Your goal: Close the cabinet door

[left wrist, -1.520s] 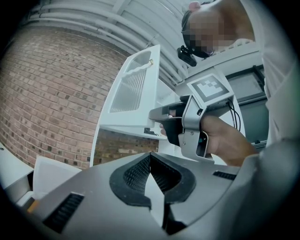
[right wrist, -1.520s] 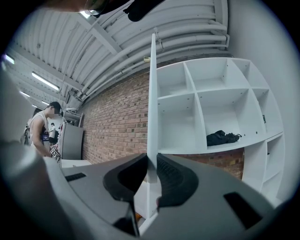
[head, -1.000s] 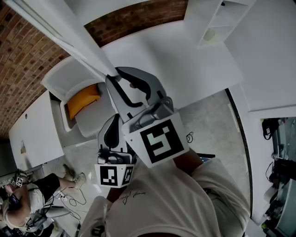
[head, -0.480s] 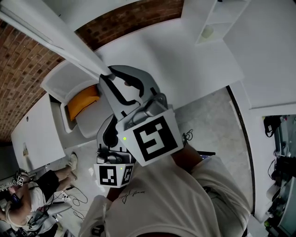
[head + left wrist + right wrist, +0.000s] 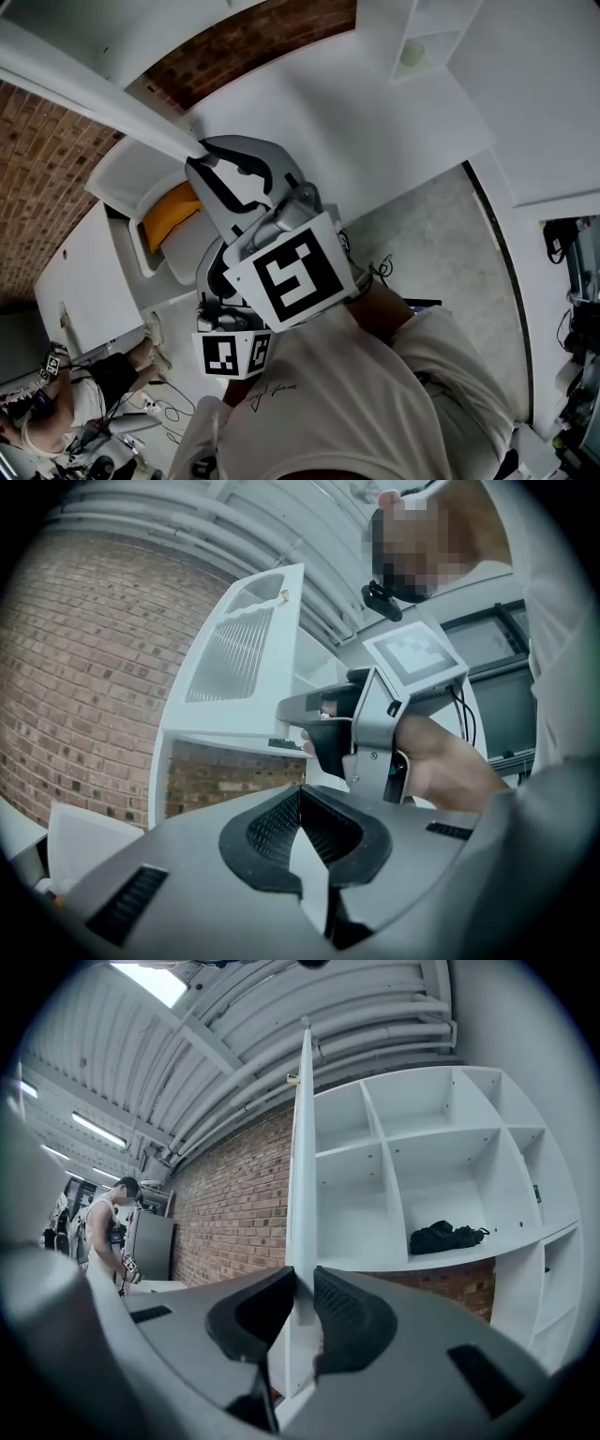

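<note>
We clamp the fingers of our right gripper [image 5: 304,1275] on the open cabinet door's [image 5: 302,1147] edge. The fingers of our left gripper [image 5: 300,792] meet, holding nothing.

Head view looks steeply down; both gripper views share the cabinet door [image 5: 302,1194].

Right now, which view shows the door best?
The left gripper view: the door shows most of its panelled face, with the right gripper clamped on its edge. The right gripper view shows it only edge-on between the jaws; the head view shows a white strip running up-left.
</note>
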Action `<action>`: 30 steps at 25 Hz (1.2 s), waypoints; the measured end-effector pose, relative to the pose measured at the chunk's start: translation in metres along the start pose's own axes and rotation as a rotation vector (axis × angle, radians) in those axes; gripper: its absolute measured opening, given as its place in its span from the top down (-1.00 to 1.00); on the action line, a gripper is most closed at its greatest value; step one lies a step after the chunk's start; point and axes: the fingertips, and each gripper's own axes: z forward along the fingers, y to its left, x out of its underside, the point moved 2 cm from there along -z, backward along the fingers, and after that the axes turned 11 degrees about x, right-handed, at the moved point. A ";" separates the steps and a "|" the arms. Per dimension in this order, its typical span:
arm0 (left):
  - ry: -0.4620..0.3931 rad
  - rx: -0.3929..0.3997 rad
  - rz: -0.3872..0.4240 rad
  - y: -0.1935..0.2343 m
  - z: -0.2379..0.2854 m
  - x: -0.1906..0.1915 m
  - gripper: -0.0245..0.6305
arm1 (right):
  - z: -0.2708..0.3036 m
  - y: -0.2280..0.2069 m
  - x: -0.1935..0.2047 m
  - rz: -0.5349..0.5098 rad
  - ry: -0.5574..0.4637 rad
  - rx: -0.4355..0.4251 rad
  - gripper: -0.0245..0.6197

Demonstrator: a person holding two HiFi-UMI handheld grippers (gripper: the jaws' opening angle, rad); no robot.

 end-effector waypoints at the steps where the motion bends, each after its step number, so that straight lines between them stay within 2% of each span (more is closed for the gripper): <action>1: 0.001 0.002 0.002 0.000 0.001 0.000 0.87 | 0.000 -0.001 0.000 0.001 -0.001 0.000 0.70; 17: -0.007 0.046 0.030 -0.007 0.022 -0.001 0.87 | 0.008 -0.024 0.000 0.014 -0.003 0.015 0.70; 30: -0.021 0.037 0.020 0.003 0.034 0.000 0.87 | 0.018 -0.040 0.001 0.015 -0.009 0.021 0.68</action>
